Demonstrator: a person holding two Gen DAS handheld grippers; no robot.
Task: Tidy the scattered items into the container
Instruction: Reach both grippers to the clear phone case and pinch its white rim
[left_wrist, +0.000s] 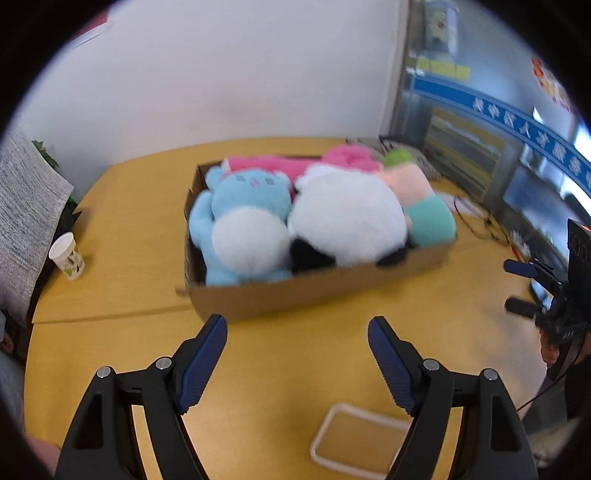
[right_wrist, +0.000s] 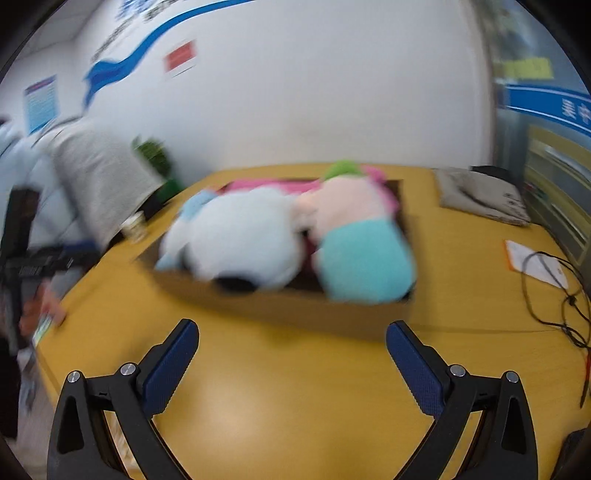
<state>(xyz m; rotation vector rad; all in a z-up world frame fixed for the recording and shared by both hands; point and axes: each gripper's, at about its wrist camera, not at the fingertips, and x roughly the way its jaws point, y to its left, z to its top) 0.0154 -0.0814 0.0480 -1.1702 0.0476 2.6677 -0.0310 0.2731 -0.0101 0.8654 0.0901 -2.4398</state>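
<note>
Nearest in the left wrist view, the left gripper (left_wrist: 297, 326) is released, its two blue pads wide apart with only bare tabletop between them. Just below it a white rectangular frame (left_wrist: 356, 439) lies flat on the yellow table (left_wrist: 129, 236). In the right wrist view, the right gripper (right_wrist: 291, 332) is also spread wide and grasps nothing.

Beyond both grippers stands the cardboard box (left_wrist: 295, 291), and the plush toys are inside it. A blue plush (left_wrist: 243, 221) with a white belly lies in the left part. Beside it, touching, is a white plush (left_wrist: 351, 218) with black patches. To its right is a pink and teal plush (left_wrist: 424, 203) with a green top. Behind them, a bright pink plush (left_wrist: 280, 164) lies against the far wall of the box.

At the left edge of the table stands a paper cup (left_wrist: 68, 256) with a green print that is too blurred to read. A black cable (right_wrist: 554, 291) and a white card (right_wrist: 535, 264) lie on the right side.

Farthest, a blue band (left_wrist: 517, 125) carries white Chinese characters, and they are too blurred to read with certainty.
</note>
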